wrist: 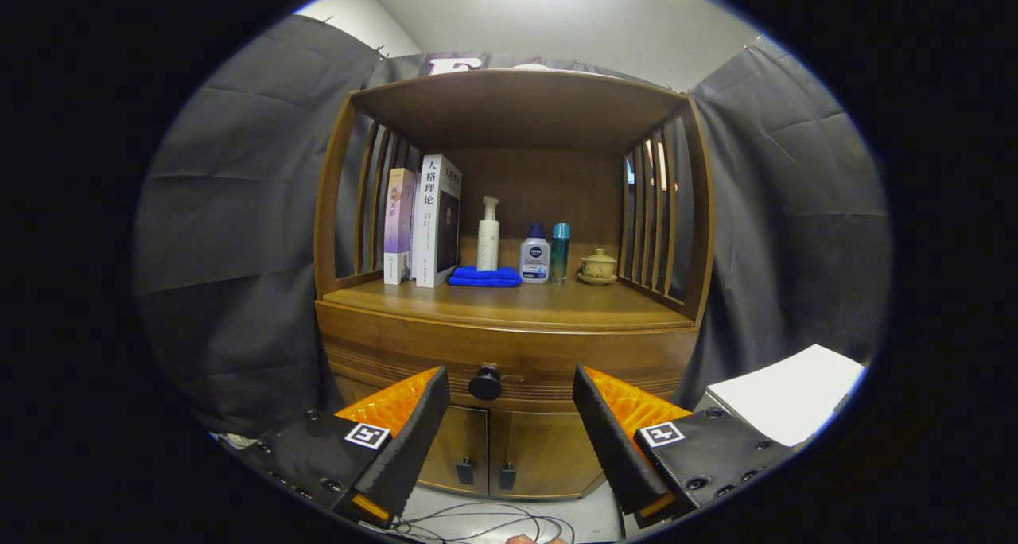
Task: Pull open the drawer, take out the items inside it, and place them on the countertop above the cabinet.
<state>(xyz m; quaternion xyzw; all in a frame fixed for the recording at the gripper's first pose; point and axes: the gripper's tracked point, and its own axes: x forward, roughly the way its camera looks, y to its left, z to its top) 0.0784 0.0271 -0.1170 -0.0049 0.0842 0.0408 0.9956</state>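
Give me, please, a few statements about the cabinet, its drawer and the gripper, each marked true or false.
1. The drawer is shut. True.
2. The gripper has its fingers closed on the knob. False: they are spread, the knob between them, untouched.
3. A blue cloth lies on the countertop. True.
4. The two books lie flat. False: they stand upright.
5. A lidded teacup sits right of the bottles. True.
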